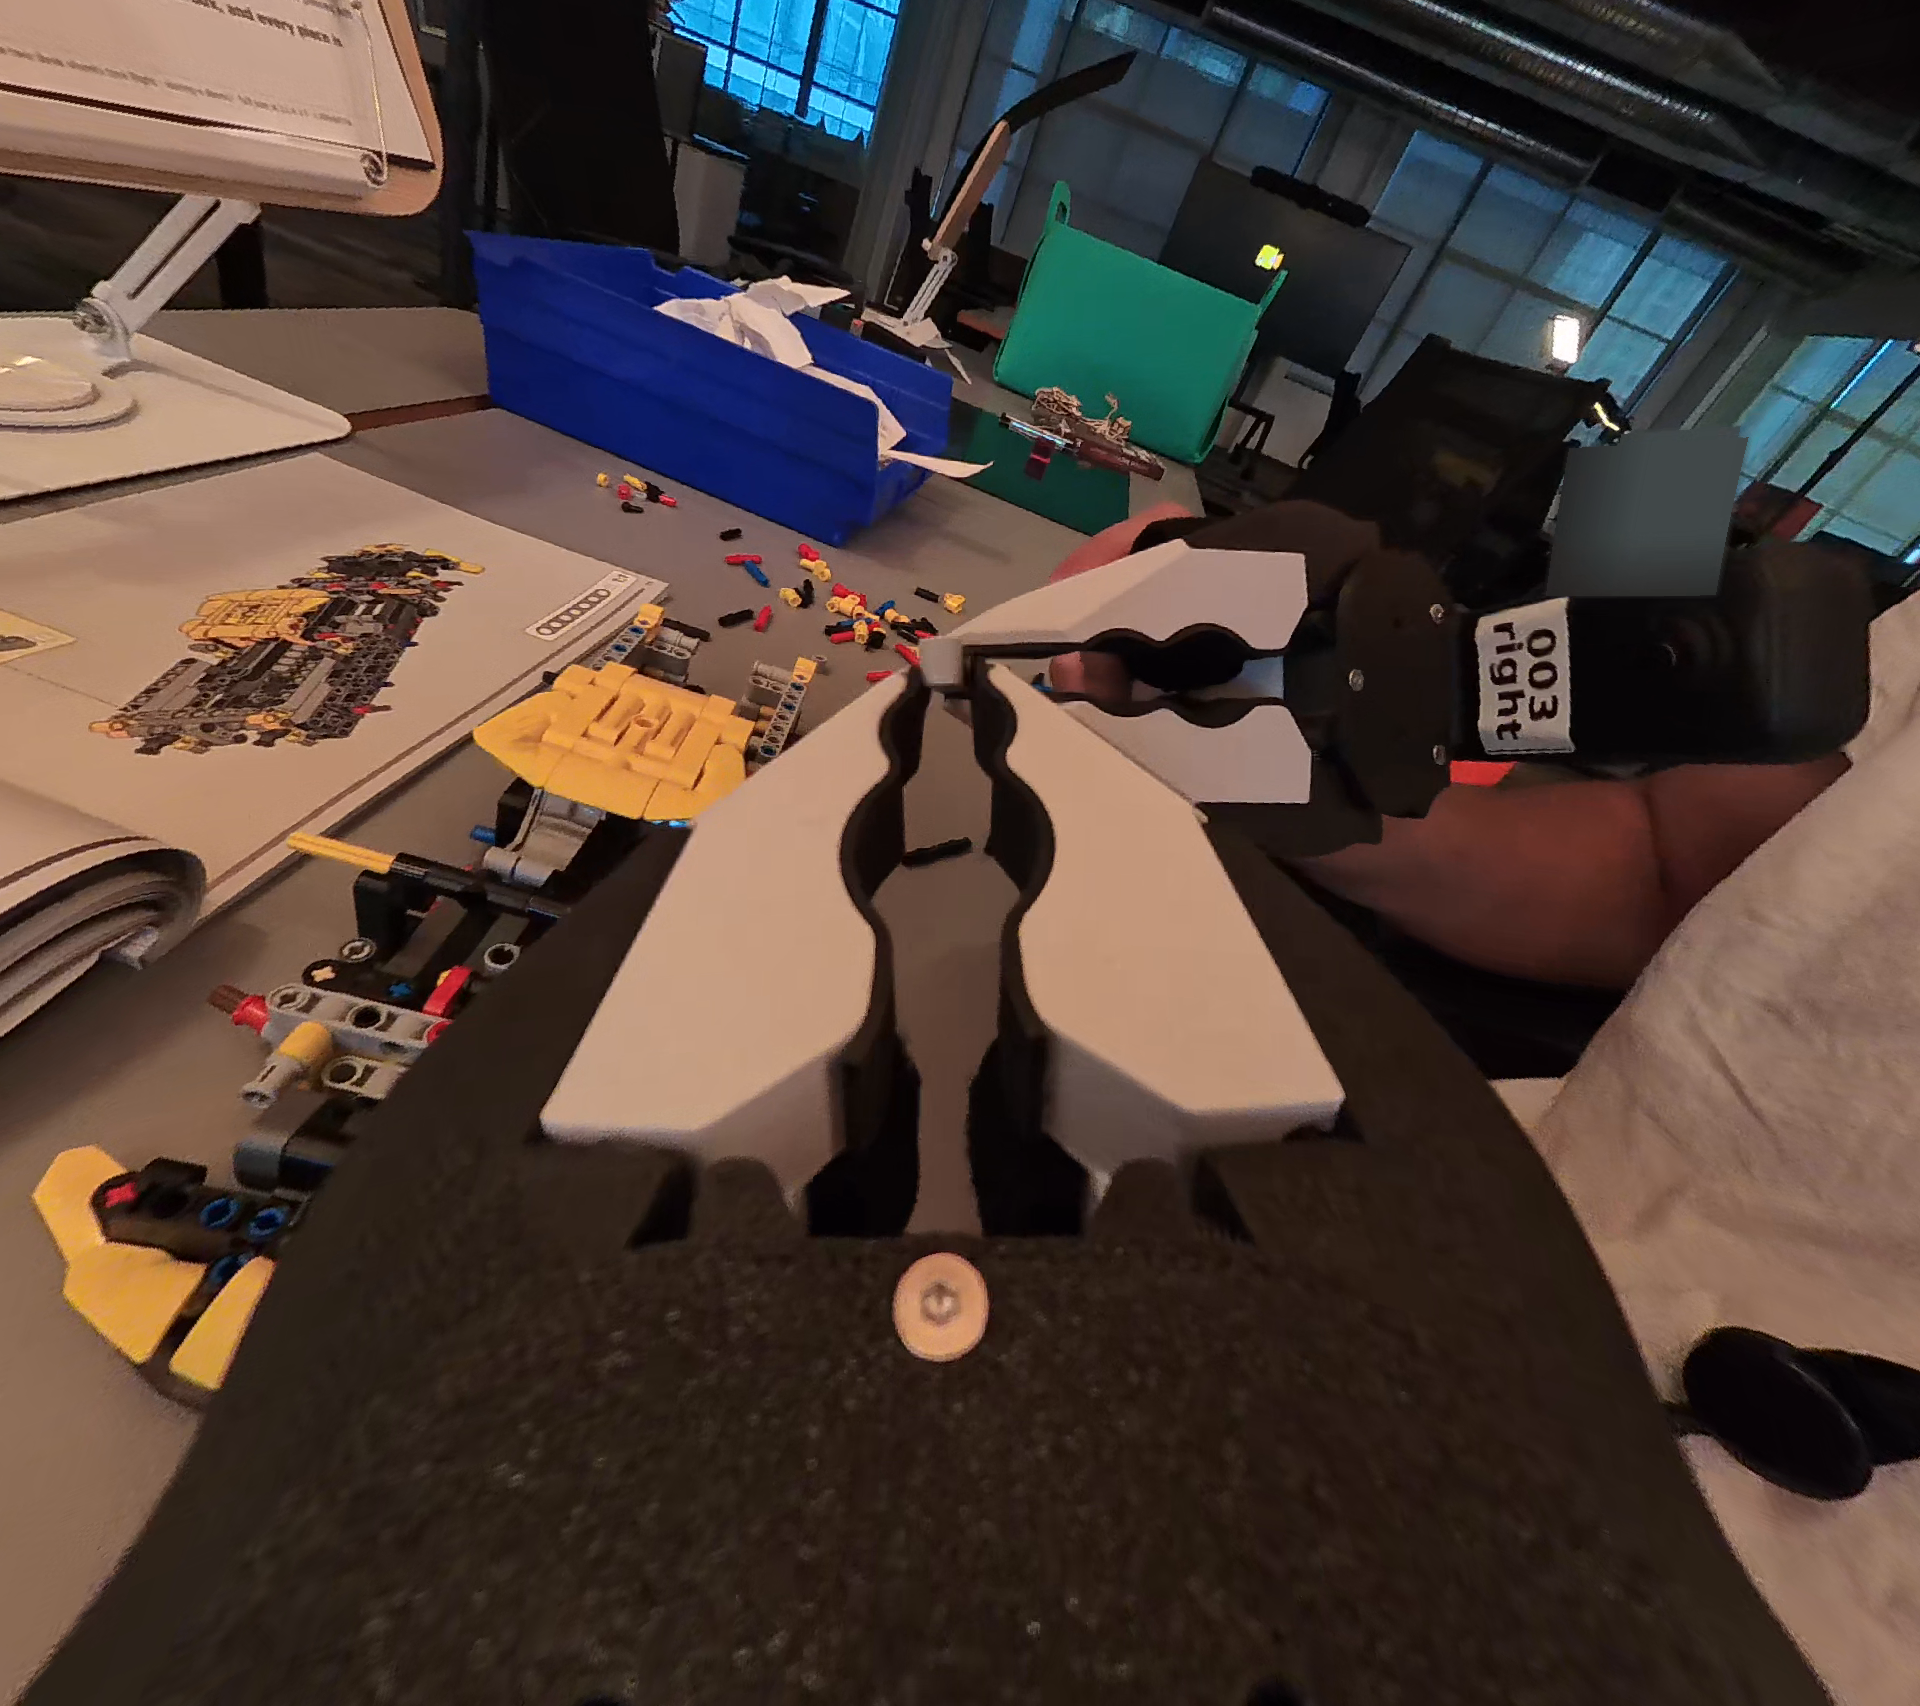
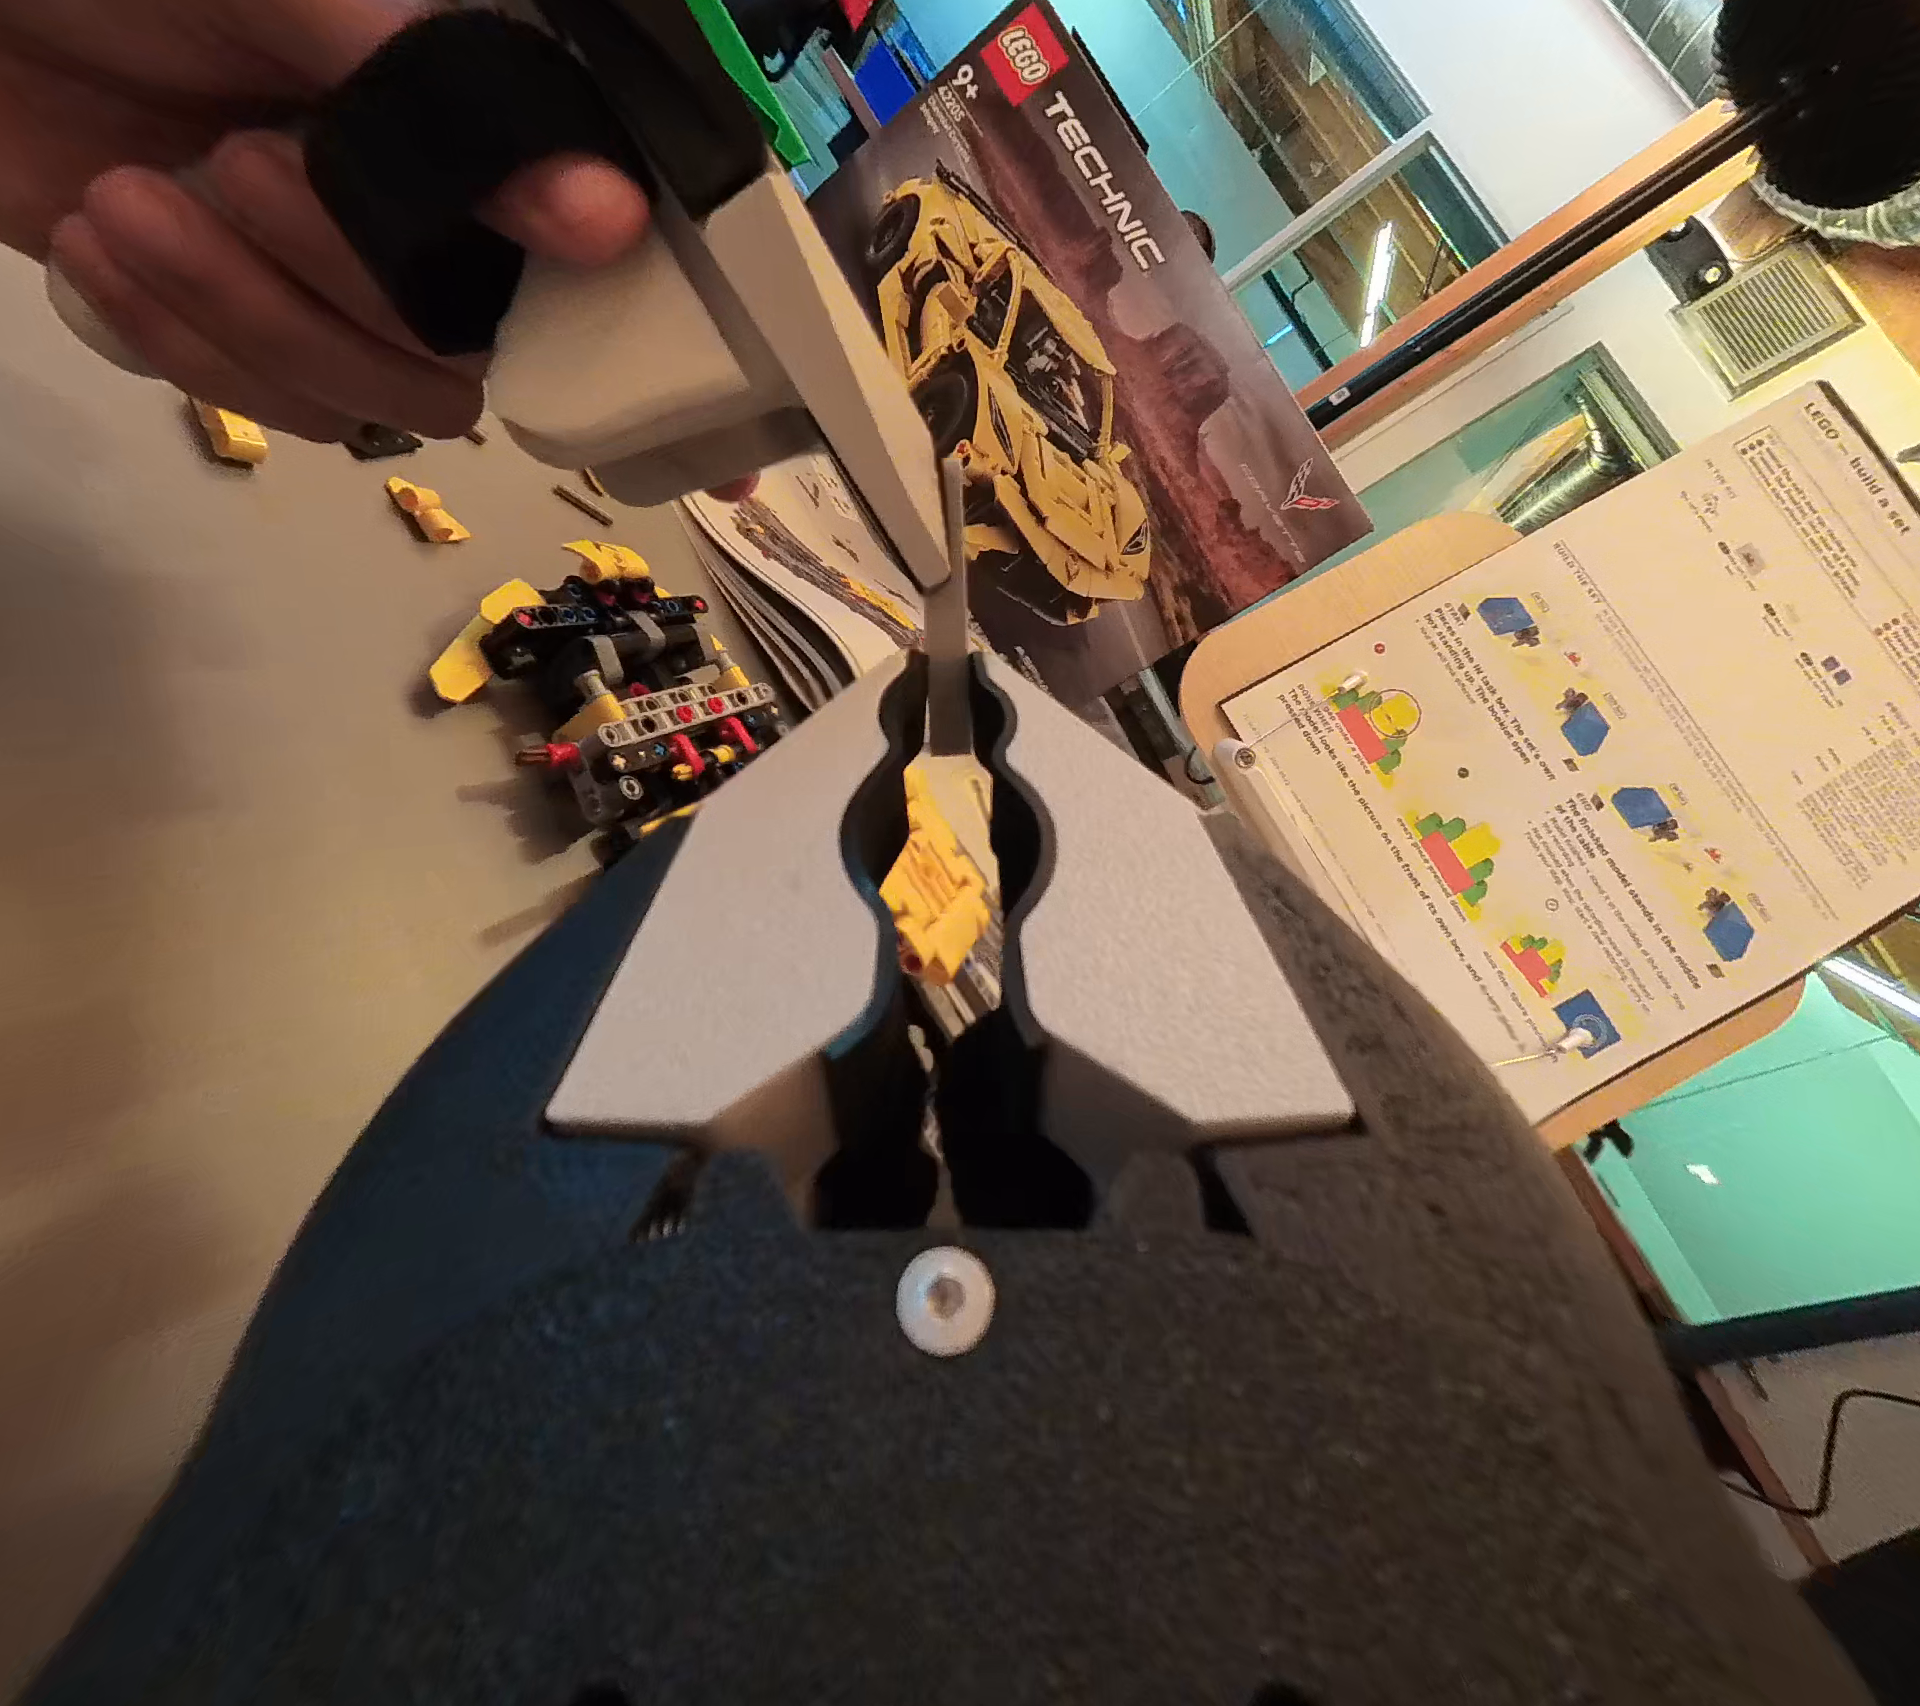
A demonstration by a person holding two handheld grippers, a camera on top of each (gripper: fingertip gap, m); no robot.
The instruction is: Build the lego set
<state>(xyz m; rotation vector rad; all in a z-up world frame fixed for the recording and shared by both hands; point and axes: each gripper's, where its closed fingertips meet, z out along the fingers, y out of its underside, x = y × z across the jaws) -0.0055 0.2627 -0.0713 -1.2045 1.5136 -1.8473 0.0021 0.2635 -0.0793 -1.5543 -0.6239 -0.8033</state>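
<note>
while the left wrist view looks along its own left tool (image 1: 951,680), the two pale fingers nearly meet at the tips, pinching one end of a small grey piece (image 1: 943,664) whose other end sits in the tips of the right tool (image 1: 961,669), which reaches in from the right side with a hand behind it. both tools seem clenched on this same piece, probably so it can be passed over or turned between them above the desk (image 1: 436,451). below and to the left lie the half-built yellow and black car (image 1: 613,742), an open booklet (image 1: 281,617) showing the model, scattered small pins (image 1: 852,607) and a blue bin (image 1: 707,399), all kept within easy reach. in the right wrist view the right tool (image 2: 948,669) grips the grey piece (image 2: 948,680) edge-on, rising straight from its tips to touch the tip of the left tool (image 2: 930,576), held by a hand (image 2: 260,202) from above. behind stand the set's box (image 2: 1091,409) and an instruction sheet (image 2: 1558,773), propped for reference, with the car (image 2: 623,700) on the desk at left.
</note>
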